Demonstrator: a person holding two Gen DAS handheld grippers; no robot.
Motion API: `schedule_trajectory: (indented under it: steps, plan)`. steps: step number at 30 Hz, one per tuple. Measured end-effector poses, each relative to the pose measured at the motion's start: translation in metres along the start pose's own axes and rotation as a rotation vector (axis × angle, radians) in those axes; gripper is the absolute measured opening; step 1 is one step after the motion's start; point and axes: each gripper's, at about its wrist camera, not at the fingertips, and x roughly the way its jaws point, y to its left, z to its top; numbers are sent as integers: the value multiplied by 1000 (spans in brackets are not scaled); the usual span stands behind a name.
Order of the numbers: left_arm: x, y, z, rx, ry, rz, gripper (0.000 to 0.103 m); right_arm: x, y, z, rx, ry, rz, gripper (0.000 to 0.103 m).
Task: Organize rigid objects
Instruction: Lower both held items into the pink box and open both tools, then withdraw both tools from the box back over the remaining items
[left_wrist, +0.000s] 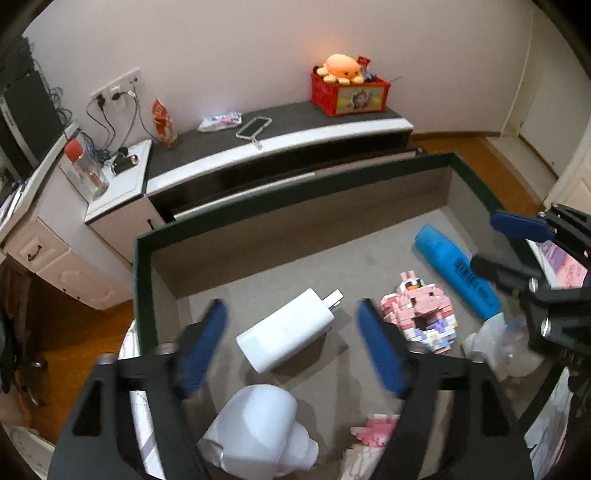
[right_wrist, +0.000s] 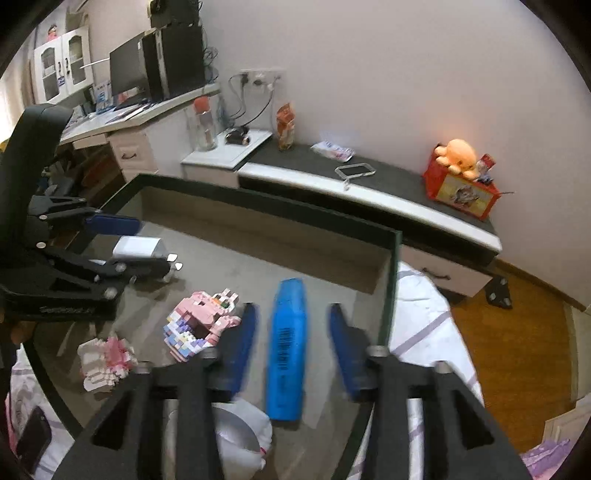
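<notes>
Both grippers are tipped down over the dark-rimmed tray (left_wrist: 144, 280), which has a grey floor and low brown walls

Left gripper (left_wrist: 291, 347): jaws stand wide, blue pads well apart, nothing pinched. The white charger (left_wrist: 286, 334) lies flat on the tray floor between the pads, clear of both, its plug prongs aimed at the far wall. The right wrist view shows the same gripper (right_wrist: 147, 243) from the side with the charger (right_wrist: 136, 246) between its fingers.

Right gripper (right_wrist: 291, 347): jaws part-open, roughly half their span, gripping nothing. The blue highlighter (right_wrist: 286, 347) lies lengthways between the pads with a gap on each side, barcode up, near the tray's (right_wrist: 391, 280) right-hand rim. From the left wrist view the right gripper (left_wrist: 495, 243) straddles the highlighter (left_wrist: 454, 269) at its far end.

Between charger and highlighter sits a pink block figure (left_wrist: 419, 314); a second, smaller pink block piece (right_wrist: 105, 360) lies nearer the tray's front. A white rounded object (left_wrist: 258, 424) sits at the near edge under the left gripper, kind unclear. A crumpled clear plastic wrapper (left_wrist: 506, 343) is by the highlighter's near end.

Background: low dark-topped cabinet (left_wrist: 258, 147) against the wall, bearing a red crate (left_wrist: 349, 94) topped with an orange plush octopus (left_wrist: 341, 68)
</notes>
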Motion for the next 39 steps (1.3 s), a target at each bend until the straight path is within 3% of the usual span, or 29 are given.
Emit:
schedule_trajectory:
  steps: [8, 12, 16, 20, 23, 32, 39]
  plan:
    - [-59, 11, -12, -21, -88, -1, 95, -39, 2, -3, 33, -52, 6, 58]
    - [-98, 11, -32, -32, -147, 3, 100, -73, 12, -13, 22, -86, -5, 78]
    - [-144, -4, -63, -15, -226, 17, 102, -106, 23, -28, 22, -129, -3, 79]
    - [-172, -16, -94, -12, -267, -24, 103, -140, 34, -52, 26, -169, 0, 79]
    - [-188, -24, -125, -35, -287, -9, 103, -162, 43, -75, 49, -197, 9, 79]
    - [-203, -64, -199, -34, -267, 72, 103, -187, 64, -151, 131, -181, -17, 79]
    - [-186, -86, -237, -6, -195, 122, 103, -171, 70, -196, 176, -96, -40, 79]
